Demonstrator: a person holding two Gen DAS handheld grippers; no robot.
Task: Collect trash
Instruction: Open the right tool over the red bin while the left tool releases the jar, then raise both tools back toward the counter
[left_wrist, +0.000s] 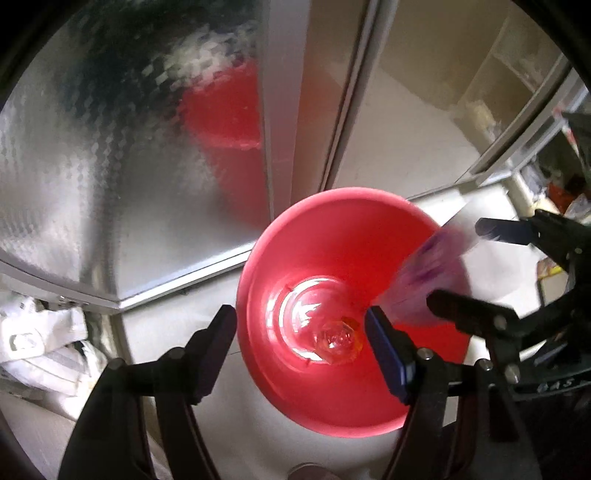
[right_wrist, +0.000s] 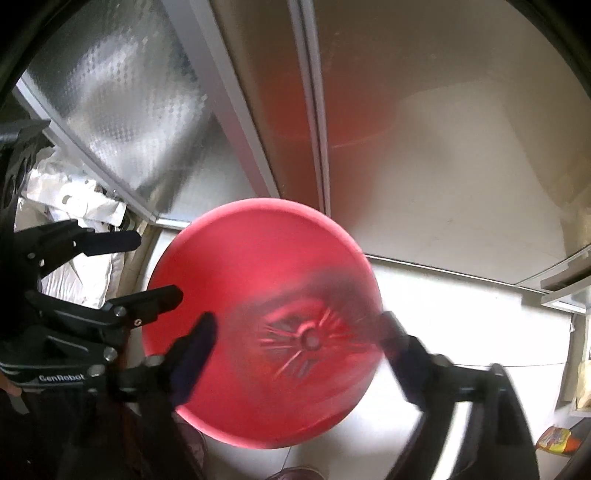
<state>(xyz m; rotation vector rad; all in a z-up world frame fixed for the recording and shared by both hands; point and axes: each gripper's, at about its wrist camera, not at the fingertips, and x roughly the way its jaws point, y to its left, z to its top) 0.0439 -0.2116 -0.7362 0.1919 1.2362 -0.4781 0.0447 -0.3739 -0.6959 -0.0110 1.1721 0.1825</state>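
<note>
While both point steeply down over the red bin (left_wrist: 332, 398), the left gripper (left_wrist: 301, 354) stands open, empty, above a clear plastic bottle (left_wrist: 325, 332) lying inside; the right gripper (right_wrist: 299, 345), spread wide, grips nothing, a blurred wrapper (left_wrist: 436, 273) dropping between. Beyond, frosted sliding doors (left_wrist: 110, 166).

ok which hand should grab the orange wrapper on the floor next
Right, likely: the orange wrapper lies on the floor beyond the red bin's right side, nearer the right gripper; the left gripper is across the bin.
</note>
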